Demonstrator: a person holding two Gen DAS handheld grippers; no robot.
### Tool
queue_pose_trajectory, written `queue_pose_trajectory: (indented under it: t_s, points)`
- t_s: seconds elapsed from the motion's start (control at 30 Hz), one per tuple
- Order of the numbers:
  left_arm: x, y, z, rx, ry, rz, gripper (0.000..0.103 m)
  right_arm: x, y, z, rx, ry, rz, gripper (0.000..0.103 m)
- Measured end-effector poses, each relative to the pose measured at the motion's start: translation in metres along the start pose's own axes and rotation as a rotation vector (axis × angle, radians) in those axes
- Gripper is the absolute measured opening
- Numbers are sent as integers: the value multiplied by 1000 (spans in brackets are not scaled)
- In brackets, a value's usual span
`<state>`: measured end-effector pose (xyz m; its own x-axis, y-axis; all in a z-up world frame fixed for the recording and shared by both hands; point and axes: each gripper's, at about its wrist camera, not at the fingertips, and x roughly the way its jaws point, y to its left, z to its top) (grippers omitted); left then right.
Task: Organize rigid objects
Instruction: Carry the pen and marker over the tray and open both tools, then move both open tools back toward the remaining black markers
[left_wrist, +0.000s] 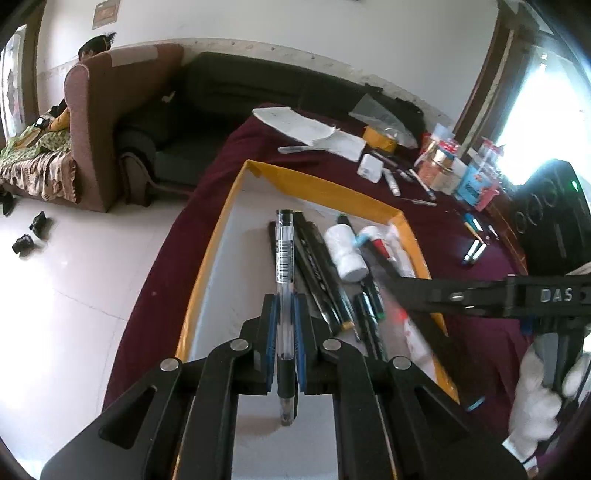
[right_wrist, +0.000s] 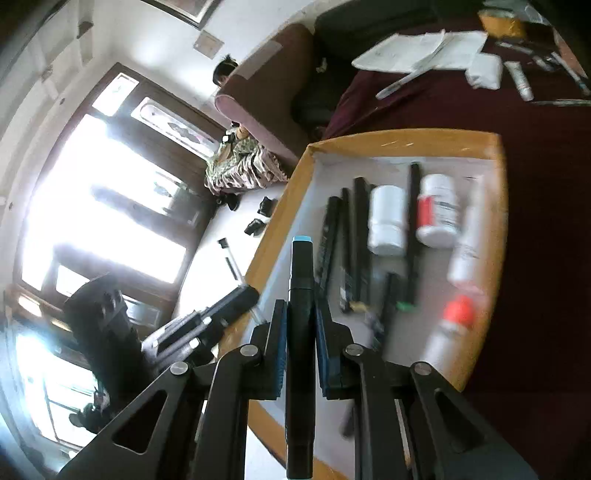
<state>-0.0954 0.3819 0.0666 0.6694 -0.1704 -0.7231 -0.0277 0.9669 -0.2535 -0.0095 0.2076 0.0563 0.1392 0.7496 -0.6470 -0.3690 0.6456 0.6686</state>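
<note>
In the left wrist view my left gripper (left_wrist: 284, 306) is shut on a clear pen (left_wrist: 285, 251) with a black cap, held over the white floor of a yellow-rimmed tray (left_wrist: 229, 206). Several black markers (left_wrist: 317, 266) and a white bottle (left_wrist: 345, 251) lie in the tray. My right gripper (left_wrist: 410, 295) reaches in from the right. In the right wrist view my right gripper (right_wrist: 300, 314) is shut on a black marker (right_wrist: 301, 288) with a light-blue end, above the tray (right_wrist: 406, 142) near its left rim. My left gripper (right_wrist: 236, 295) shows at the tray's left edge.
The tray sits on a maroon tablecloth (left_wrist: 443, 229) with papers (left_wrist: 310, 129), loose pens (left_wrist: 391, 181) and jars (left_wrist: 439, 166) beyond it. A gloved hand (left_wrist: 535, 387) holds the right gripper. A brown armchair (left_wrist: 96, 122), a dark sofa (left_wrist: 236, 96) and tiled floor (left_wrist: 74, 295) lie to the left.
</note>
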Motion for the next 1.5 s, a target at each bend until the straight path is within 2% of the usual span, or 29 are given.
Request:
queue_pose_trajectory:
  t_s: [0.23, 0.47, 0.5, 0.53, 0.57, 0.63, 0.7, 0.83, 0.97, 1.07, 1.23, 1.4, 1.5]
  points:
    - [21, 13, 13, -36, 47, 56, 6, 58, 16, 23, 18, 46, -39, 13]
    - [24, 19, 15, -82, 20, 66, 9, 89, 10, 33, 41, 66, -96, 13]
    - [22, 21, 14, -94, 11, 64, 15, 91, 8, 32, 44, 67, -100, 13]
    - [20, 23, 13, -109, 6, 62, 29, 91, 7, 32, 43, 67, -106, 13]
    - [18, 25, 13, -124, 2, 61, 35, 93, 5, 33, 38, 69, -117, 13]
    - [11, 29, 11, -154, -13, 26, 38, 94, 7, 32, 29, 68, -137, 14]
    - [0, 29, 8, -168, -37, 25, 45, 92, 5, 33, 36, 48, -172, 15]
    - [-25, 22, 3, -169, -100, 18, 53, 84, 8, 33, 8, 37, -178, 16]
    - [-41, 9, -1, -165, -136, 8, 68, 47, 11, 27, -73, -22, -186, 20]
    - [-41, -4, -3, -157, -121, -4, 69, 17, 5, 21, -88, -69, -189, 31]
    - [-46, -37, -8, -138, -129, -55, 69, -41, -18, 8, -95, -143, -187, 32]
    - [-46, -90, -10, -29, -118, -62, 69, -116, -66, -13, -107, -255, -281, 40]
    - [-42, -121, -13, 29, -108, -86, 71, -167, -107, -24, -94, -325, -397, 41]
